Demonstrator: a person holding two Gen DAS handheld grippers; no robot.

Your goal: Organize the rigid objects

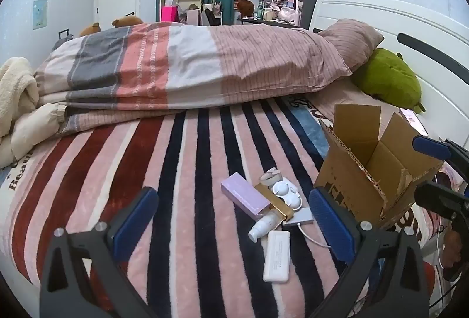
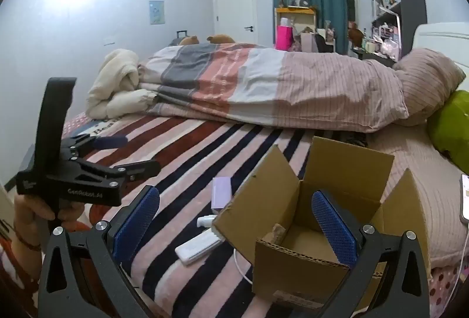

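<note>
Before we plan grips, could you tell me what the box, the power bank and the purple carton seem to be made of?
Box: brown corrugated cardboard, matte; fluting shows along the torn flap edges.
Power bank: probably hard white plastic, smooth, with rounded corners.
Purple carton: looks like thin printed paperboard, smooth, with crisp folded edges.

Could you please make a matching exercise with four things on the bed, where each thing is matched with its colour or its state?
Things:
1. cardboard box
2. power bank
3. long flat box
4. plush toy

Descriptions:
A. green, beside the pillow
B. white, lying flat on the striped blanket
C. flaps open, almost empty
D. lilac, resting on the pile of small items

Pairs: 1-C, 2-B, 3-D, 4-A
</note>
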